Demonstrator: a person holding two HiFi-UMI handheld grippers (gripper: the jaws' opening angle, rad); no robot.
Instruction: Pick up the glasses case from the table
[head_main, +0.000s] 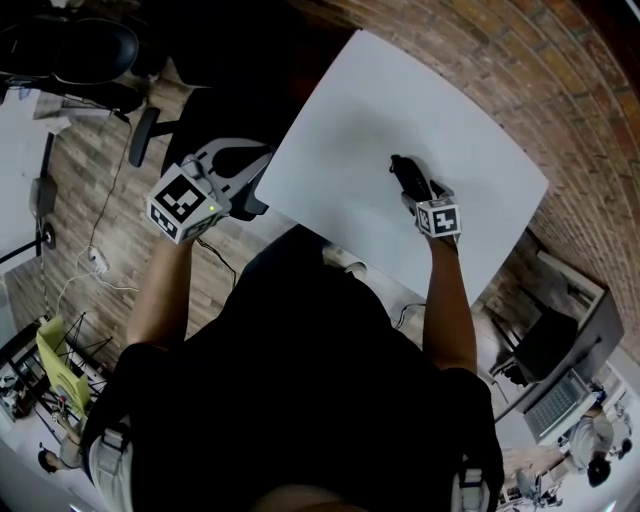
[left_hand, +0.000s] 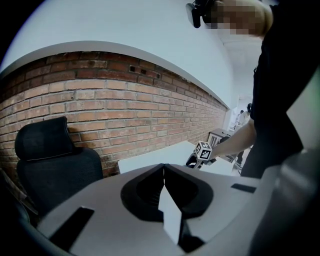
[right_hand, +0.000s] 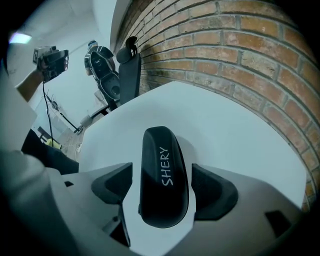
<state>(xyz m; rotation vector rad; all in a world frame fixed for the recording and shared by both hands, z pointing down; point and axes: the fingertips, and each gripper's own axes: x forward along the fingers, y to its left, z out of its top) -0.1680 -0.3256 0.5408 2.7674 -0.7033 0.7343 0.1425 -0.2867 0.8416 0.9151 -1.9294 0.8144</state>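
Note:
A black hard glasses case (right_hand: 164, 177) with white lettering lies on the white table (right_hand: 225, 130). My right gripper (right_hand: 162, 186) points steeply down over it, open, one jaw on each side of the case with a gap at both pads. From the head view the case (head_main: 408, 175) shows just beyond the right gripper (head_main: 420, 195), near the table's (head_main: 380, 100) middle right. My left gripper (head_main: 235, 165) hangs off the table's left edge above the floor. Its jaws meet along one line in the left gripper view, so the left gripper (left_hand: 163, 172) is shut and holds nothing.
A brick wall (head_main: 520, 60) runs behind the table. A black office chair (left_hand: 50, 165) stands by the wall at the table's far side. Cables lie on the wooden floor (head_main: 90, 180) at the left. A hand holding a camera (right_hand: 50, 60) shows in the background.

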